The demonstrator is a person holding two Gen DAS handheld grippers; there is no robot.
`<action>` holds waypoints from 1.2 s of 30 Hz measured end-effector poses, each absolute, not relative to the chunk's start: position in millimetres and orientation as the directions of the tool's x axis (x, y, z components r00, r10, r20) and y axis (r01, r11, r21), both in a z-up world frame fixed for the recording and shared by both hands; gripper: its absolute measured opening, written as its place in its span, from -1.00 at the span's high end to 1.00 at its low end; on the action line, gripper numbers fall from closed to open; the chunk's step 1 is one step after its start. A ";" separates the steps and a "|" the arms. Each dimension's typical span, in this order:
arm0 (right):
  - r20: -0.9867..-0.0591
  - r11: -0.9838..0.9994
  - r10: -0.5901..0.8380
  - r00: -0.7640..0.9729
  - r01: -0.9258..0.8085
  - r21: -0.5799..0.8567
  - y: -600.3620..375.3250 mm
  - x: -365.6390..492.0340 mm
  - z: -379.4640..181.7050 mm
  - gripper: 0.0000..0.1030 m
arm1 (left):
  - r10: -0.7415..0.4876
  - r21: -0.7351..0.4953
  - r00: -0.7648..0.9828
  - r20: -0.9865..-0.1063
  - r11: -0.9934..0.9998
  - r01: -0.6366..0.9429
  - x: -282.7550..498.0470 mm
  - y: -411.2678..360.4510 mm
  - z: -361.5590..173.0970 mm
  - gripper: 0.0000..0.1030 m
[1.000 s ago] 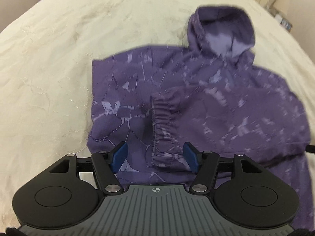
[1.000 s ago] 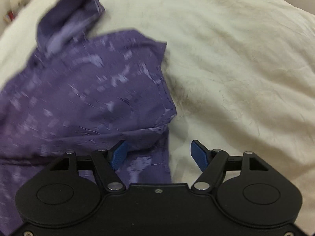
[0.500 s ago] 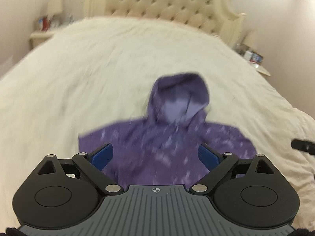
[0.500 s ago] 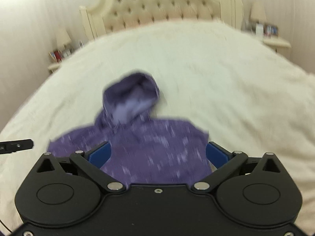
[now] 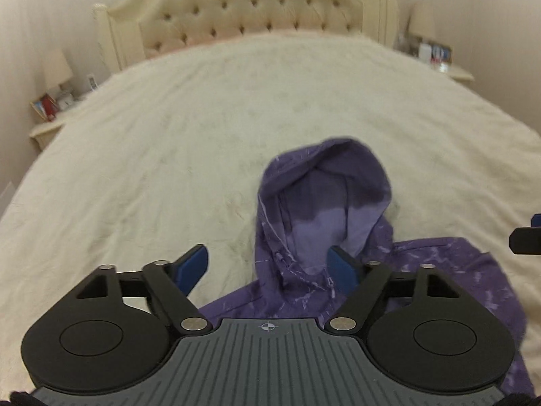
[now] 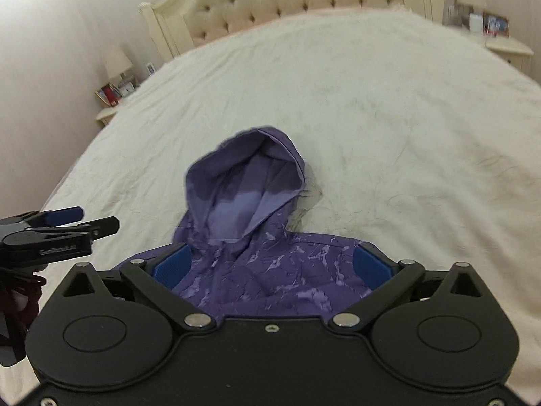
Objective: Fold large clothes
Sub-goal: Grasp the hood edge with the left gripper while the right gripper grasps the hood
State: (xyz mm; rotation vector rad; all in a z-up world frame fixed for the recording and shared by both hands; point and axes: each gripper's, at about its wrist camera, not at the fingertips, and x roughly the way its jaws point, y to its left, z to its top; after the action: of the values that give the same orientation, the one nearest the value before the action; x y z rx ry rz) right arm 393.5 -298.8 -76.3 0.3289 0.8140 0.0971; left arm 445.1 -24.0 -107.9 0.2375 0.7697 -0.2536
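Hovering above a cream bed (image 5: 169, 155), the left gripper (image 5: 268, 267) and right gripper (image 6: 272, 264) hung with jaws released, nothing between them; the left's had just been closing somewhat, the right's opening. The purple hoodie (image 6: 267, 270) lay at 6 o'clock on the bed, its hood (image 5: 324, 196) pointing to 12 toward the headboard (image 5: 250, 3). An upstanding hood risked bunching under any fold, and slippery fabric could slide off.

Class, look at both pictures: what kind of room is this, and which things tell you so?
Almost certainly a bedroom: a large bed with a tufted headboard, and a bedside table with a lamp.
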 end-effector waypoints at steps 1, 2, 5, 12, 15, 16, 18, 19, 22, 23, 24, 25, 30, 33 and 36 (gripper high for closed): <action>-0.704 0.945 0.210 0.678 0.043 0.323 -299.0 401.3 -83.1 -0.95 | -0.144 0.113 0.680 -0.719 0.941 0.319 456.1 -25.9 -115.7 -0.36; -0.714 0.946 0.210 0.668 0.045 0.321 -299.3 413.4 -92.1 -0.88 | -0.150 0.107 0.670 -0.727 0.939 0.326 465.8 -27.9 -122.3 -0.31; -0.733 0.939 0.233 0.639 0.047 0.340 -301.9 439.5 -113.4 -0.76 | -0.157 0.098 0.643 -0.749 0.934 0.343 497.2 -33.5 -140.5 -0.17; -0.749 0.939 0.242 0.617 0.047 0.342 -309.8 496.5 -149.6 -0.74 | -0.117 0.163 0.656 -0.745 0.922 0.350 548.4 -48.2 -165.1 -0.14; -0.754 0.941 0.244 0.610 0.039 0.336 -309.4 516.0 -160.0 -0.74 | -0.098 0.208 0.666 -0.740 0.907 0.366 564.6 -58.3 -173.5 -0.12; -0.754 0.942 0.244 0.609 0.037 0.335 -309.0 522.1 -162.9 -0.74 | -0.086 0.230 0.670 -0.737 0.901 0.368 569.6 -61.8 -176.2 -0.10; -0.756 0.944 0.240 0.608 0.036 0.328 -307.6 533.9 -169.7 -0.73 | -0.068 0.259 0.680 -0.730 0.893 0.367 578.3 -66.3 -180.6 0.19; -0.758 0.944 0.239 0.606 0.037 0.327 -307.0 539.1 -172.9 -0.73 | -0.069 0.262 0.684 -0.726 0.892 0.367 582.5 -67.0 -181.9 0.38; -0.761 0.944 0.237 0.604 0.042 0.328 -304.4 548.1 -178.0 -0.73 | -0.090 0.225 0.710 -0.698 0.914 0.337 588.2 -59.9 -178.7 0.95; -0.761 0.942 0.241 0.603 0.043 0.332 -303.4 550.0 -179.8 -0.72 | -0.097 0.200 0.721 -0.686 0.928 0.316 588.2 -54.3 -175.4 0.95; -0.762 0.942 0.241 0.602 0.045 0.334 -302.3 551.5 -181.5 -0.72 | -0.103 0.171 0.732 -0.673 0.942 0.290 585.8 -47.0 -171.3 0.95; -0.761 0.941 0.241 0.602 0.046 0.334 -301.1 552.6 -182.8 -0.72 | -0.107 0.142 0.743 -0.661 0.954 0.264 582.6 -38.7 -167.2 0.95; -0.753 0.937 0.262 0.604 0.028 0.349 -291.2 558.1 -189.0 -0.36 | -0.124 0.084 0.768 -0.629 0.971 0.225 557.3 -7.3 -157.9 0.94; -0.774 0.960 0.209 0.597 0.026 0.280 -279.8 564.4 -188.9 0.37 | -0.112 0.080 0.782 -0.614 0.976 0.203 548.6 7.1 -156.5 0.94; -0.744 0.968 0.183 0.642 0.015 0.252 -271.5 564.3 -170.7 0.78 | -0.105 0.054 0.785 -0.610 0.984 0.173 545.8 21.5 -157.5 0.94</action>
State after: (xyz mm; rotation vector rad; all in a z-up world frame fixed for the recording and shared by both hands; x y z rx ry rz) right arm 564.3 -271.5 -170.7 0.2448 0.8701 0.0969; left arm 545.8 21.5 -157.5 0.1086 0.6508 -0.1500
